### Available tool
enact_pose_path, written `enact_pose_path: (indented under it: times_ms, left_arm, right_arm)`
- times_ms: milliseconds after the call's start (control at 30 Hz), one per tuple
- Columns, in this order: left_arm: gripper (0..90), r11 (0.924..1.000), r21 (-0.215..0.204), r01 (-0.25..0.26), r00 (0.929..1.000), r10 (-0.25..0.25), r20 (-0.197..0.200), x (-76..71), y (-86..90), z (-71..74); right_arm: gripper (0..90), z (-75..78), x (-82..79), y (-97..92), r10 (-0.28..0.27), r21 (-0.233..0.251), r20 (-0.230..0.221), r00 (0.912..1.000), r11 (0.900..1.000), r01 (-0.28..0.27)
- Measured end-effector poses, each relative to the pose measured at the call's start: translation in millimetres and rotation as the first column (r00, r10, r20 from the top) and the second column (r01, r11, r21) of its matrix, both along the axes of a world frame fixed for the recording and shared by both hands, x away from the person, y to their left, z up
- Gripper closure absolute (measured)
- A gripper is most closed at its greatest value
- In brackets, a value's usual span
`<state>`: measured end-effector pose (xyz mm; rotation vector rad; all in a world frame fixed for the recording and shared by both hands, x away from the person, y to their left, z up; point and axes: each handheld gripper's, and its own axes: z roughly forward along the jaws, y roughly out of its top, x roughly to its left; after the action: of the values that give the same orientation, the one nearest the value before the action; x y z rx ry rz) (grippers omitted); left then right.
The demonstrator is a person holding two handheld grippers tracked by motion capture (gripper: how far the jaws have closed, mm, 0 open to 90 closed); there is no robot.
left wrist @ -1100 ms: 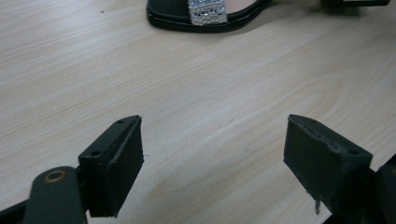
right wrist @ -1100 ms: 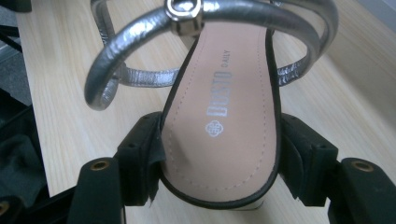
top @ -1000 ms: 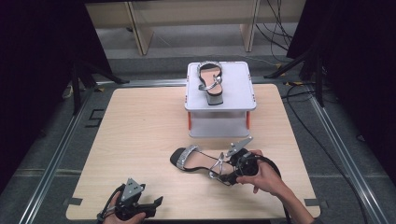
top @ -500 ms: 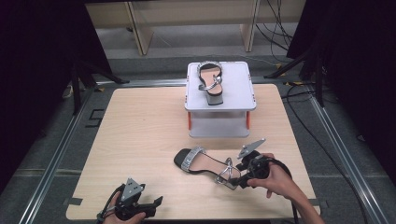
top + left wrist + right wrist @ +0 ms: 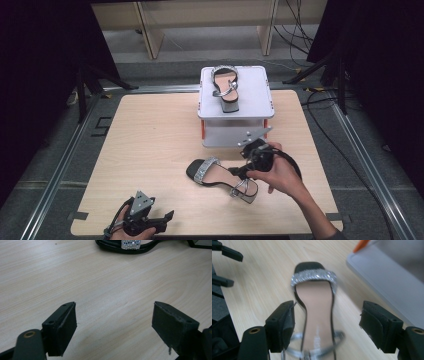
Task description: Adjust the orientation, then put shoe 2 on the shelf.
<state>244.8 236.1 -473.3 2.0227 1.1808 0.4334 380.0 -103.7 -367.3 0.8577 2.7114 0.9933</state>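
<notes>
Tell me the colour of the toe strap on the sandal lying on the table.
Sparkly silver toe strap, clearest in the right gripper view.

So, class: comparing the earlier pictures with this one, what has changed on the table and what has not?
The right gripper has let go of the sandal on the table: its jaws have just been opening, nothing pressed between them, and it has lifted off. That sandal had slid slightly toward the table's right side. The left gripper, the white stand and the sandal on top stayed put.

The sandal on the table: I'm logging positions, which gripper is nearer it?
Right. The right gripper hovers open over the sandal; the left gripper sits apart at the table's near edge.
</notes>
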Motion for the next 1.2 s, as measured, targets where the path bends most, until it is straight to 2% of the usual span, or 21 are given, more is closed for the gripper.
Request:
enact_pose_path:
  times_ms: [100, 133, 167, 200, 233, 267, 300, 367, 400, 433, 467, 533, 600, 633, 667, 833, 867, 1033, 1067, 1100, 1200]
  left_arm:
    - [19.6, 1.0, 0.002, 0.002, 1.0, -0.002, 0.001, 0.2, 0.5, 0.6]
    - [19.6, 1.0, 0.0, 0.0, 1.0, 0.0, 0.003, 0.2, 0.5, 0.8]
    - [19.6, 1.0, -0.001, 0.001, 1.0, -0.001, 0.003, 0.3, 0.6, 1.1]
    - [19.6, 0.9997, -0.025, -0.002, 1.0, 0.002, 0.001, -0.3, -0.6, 1.4]
    - [19.6, 0.9995, -0.032, -0.005, 1.0, 0.005, 0.002, -0.1, -1.1, 1.2]
    - [19.6, 0.9998, -0.018, 0.0, 1.0, 0.0, 0.004, 0.4, -0.4, 1.0]
    - [19.6, 1.0, -0.007, 0.003, 1.0, -0.003, 0.002, 0.6, 0.1, 1.0]
    - [19.6, 1.0, -0.007, 0.005, 1.0, -0.005, -0.001, 0.8, 0.1, 1.0]
    - [19.6, 1.0, -0.007, 0.005, 1.0, -0.005, -0.001, 0.9, 0.0, 1.2]
    - [19.6, 1.0, 0.002, -0.004, 1.0, 0.004, 0.0, 0.8, -0.3, 1.4]
    - [19.6, 0.9996, -0.027, -0.01, 0.9999, 0.01, -0.003, -0.2, -1.2, 1.8]
    - [19.6, 1.0, -0.008, -0.001, 1.0, 0.001, 0.002, 0.9, 0.9, 1.5]
    - [19.6, 1.0, -0.004, -0.003, 1.0, 0.003, 0.003, 1.2, 1.4, 1.6]
    - [19.6, 0.9999, -0.012, -0.004, 1.0, 0.004, 0.005, 1.0, 1.1, 1.5]
    - [19.6, 0.9993, -0.038, -0.008, 1.0, 0.008, 0.005, 0.4, -0.2, 1.6]
    - [19.6, 0.9991, -0.041, -0.011, 0.9999, 0.011, 0.01, -0.6, -0.4, 1.5]
    - [19.6, 0.9995, -0.031, -0.008, 0.9999, 0.008, 0.007, -0.7, 0.6, 2.1]
    - [19.6, 0.9993, -0.035, -0.015, 0.9998, 0.015, 0.009, -0.8, 0.0, 2.8]
    - [19.5, 0.9999, -0.013, -0.006, 0.9999, 0.006, 0.014, 0.0, 1.4, 2.5]
    - [19.5, 0.9993, -0.037, -0.011, 0.9998, 0.011, 0.014, -0.4, 0.1, 2.2]
    - [19.6, 0.9996, -0.028, -0.008, 0.9999, 0.008, 0.006, -0.9, 0.6, 2.1]
  right_arm:
    - [28.1, -6.6, 8.8, 19.8, 0.022, -0.026, 0.003, 0.9998, 0.9994, -0.022]
    - [28.1, -7.8, 10.2, 27.1, 0.009, -0.04, -0.032, 0.9994, 0.9991, -0.01]
    - [28.1, -10.3, 12.8, 31.5, 0.023, -0.046, -0.027, 0.9994, 0.9986, -0.025]
    - [28.1, -13.7, 14.2, 37.5, 0.013, -0.058, -0.038, 0.9992, 0.9982, -0.015]
    - [28.1, -18.0, 17.5, 44.1, 0.03, -0.079, -0.033, 0.999, 0.9963, -0.033]
    - [28.1, -22.0, 19.0, 48.6, 0.036, -0.106, -0.031, 0.9989, 0.9937, -0.039]
    - [28.1, -24.9, 19.2, 53.0, 0.023, -0.118, -0.059, 0.998, 0.9925, -0.03]
    - [28.1, -32.5, 22.8, 58.2, 0.042, -0.142, -0.055, 0.9976, 0.9887, -0.05]
    - [28.1, -33.7, 23.0, 60.4, 0.033, -0.146, -0.07, 0.997, 0.9884, -0.043]
    - [28.2, -36.4, 24.5, 61.7, 0.039, -0.16, -0.057, 0.9976, 0.986, -0.048]
    - [28.2, -38.7, 24.8, 63.3, 0.027, -0.177, -0.053, 0.9982, 0.9835, -0.036]
    - [28.1, -43.2, 26.4, 65.2, 0.039, -0.196, -0.054, 0.9978, 0.9794, -0.049]
    - [28.1, -48.5, 26.2, 67.2, 0.034, -0.205, -0.075, 0.9966, 0.9776, -0.048]
    - [28.1, -50.2, 26.7, 67.8, 0.04, -0.207, -0.074, 0.9964, 0.9769, -0.055]
    - [28.0, -53.0, 26.5, 68.6, 0.036, -0.213, -0.085, 0.9957, 0.9757, -0.054]
    - [26.3, -66.0, 28.0, 68.7, 0.038, -0.262, -0.109, 0.9933, 0.9627, -0.066]
    - [26.1, -68.0, 28.0, 68.6, 0.04, -0.269, -0.114, 0.9926, 0.9604, -0.07]
    - [25.0, -72.4, 26.4, 68.4, 0.047, -0.285, -0.126, 0.991, 0.955, -0.082]
    - [24.8, -73.6, 26.4, 68.1, 0.049, -0.294, -0.132, 0.9901, 0.952, -0.086]
    - [24.7, -74.7, 26.4, 67.7, 0.046, -0.296, -0.136, 0.9896, 0.9513, -0.085]
    - [24.4, -78.0, 26.3, 65.7, 0.036, -0.31, -0.15, 0.9881, 0.9472, -0.081]
